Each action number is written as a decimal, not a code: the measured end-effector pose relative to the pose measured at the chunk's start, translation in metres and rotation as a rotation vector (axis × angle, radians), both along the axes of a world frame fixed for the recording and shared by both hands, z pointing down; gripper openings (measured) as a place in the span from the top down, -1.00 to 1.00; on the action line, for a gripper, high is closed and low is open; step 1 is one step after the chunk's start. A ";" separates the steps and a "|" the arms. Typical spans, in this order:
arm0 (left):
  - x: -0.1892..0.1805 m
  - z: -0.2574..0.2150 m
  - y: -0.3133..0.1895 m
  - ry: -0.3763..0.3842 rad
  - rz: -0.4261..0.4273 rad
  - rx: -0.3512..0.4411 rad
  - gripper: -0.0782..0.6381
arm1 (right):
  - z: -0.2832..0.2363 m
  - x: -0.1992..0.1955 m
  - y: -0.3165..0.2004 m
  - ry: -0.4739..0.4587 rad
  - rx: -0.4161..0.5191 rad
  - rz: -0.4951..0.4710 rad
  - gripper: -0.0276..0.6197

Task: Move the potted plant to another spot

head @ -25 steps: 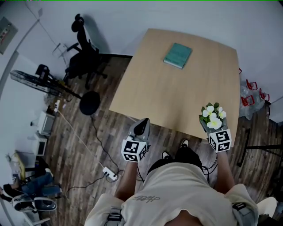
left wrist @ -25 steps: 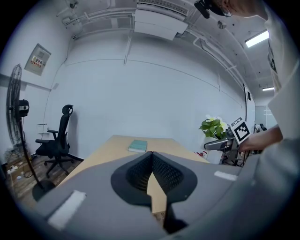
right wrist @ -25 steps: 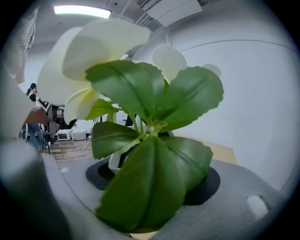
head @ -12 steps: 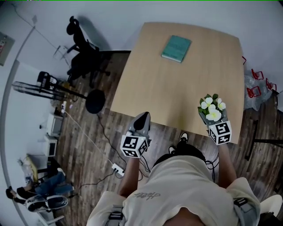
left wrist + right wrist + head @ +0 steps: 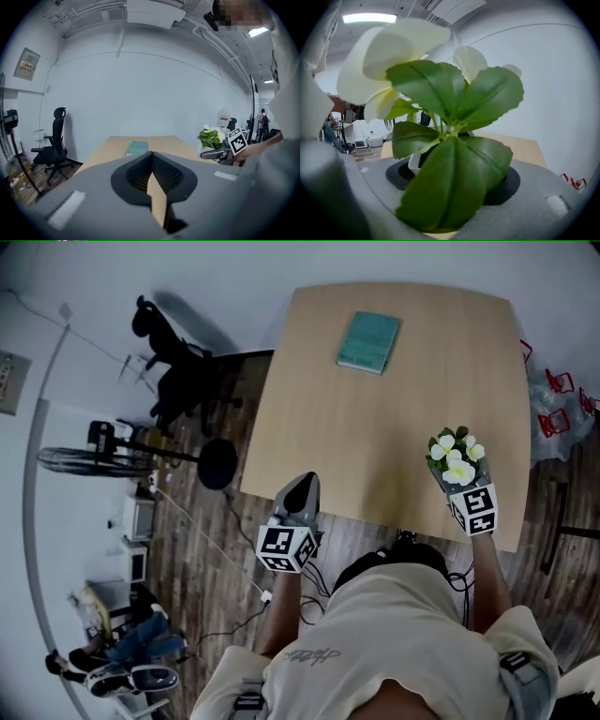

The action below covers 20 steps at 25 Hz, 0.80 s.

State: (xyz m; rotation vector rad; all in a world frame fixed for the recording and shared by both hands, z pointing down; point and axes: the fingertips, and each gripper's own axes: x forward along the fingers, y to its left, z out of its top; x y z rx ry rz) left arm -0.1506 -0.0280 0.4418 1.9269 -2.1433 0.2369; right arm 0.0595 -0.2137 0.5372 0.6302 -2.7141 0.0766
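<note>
Fingers of right gripper (image 5: 451, 482) clamped on potted plant (image 5: 454, 456); left gripper (image 5: 302, 484) fingers together

The right tongs (image 5: 449, 484) have carried the potted plant (image 5: 456, 457) farther over the table (image 5: 375, 427); the left tongs (image 5: 300, 493) advanced too.

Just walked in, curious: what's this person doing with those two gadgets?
A person stands at the light wooden table with a claw in each hand. The right claw grips a white-potted plant with green leaves and white flowers at the table's near right corner. The left claw is shut and empty by the near edge. A teal book lies farther back.
</note>
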 end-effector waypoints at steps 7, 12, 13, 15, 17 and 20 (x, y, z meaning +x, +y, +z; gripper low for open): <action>-0.007 0.007 -0.008 -0.012 -0.023 -0.033 0.73 | 0.010 -0.015 -0.009 0.022 -0.018 -0.046 -0.14; -0.018 0.007 -0.003 -0.002 -0.038 -0.032 0.73 | 0.004 -0.039 -0.010 0.019 -0.013 -0.076 -0.14; -0.023 0.007 -0.002 -0.001 -0.039 -0.029 0.73 | 0.001 -0.045 -0.009 0.021 -0.005 -0.081 -0.14; -0.034 0.006 0.000 0.005 -0.040 -0.019 0.73 | -0.002 -0.057 -0.007 0.034 0.012 -0.089 -0.14; -0.045 0.005 0.001 0.012 -0.035 -0.006 0.73 | -0.005 -0.068 -0.005 0.041 0.019 -0.090 -0.14; -0.064 0.004 0.005 0.020 -0.025 0.015 0.73 | -0.012 -0.086 0.001 0.039 0.027 -0.078 -0.14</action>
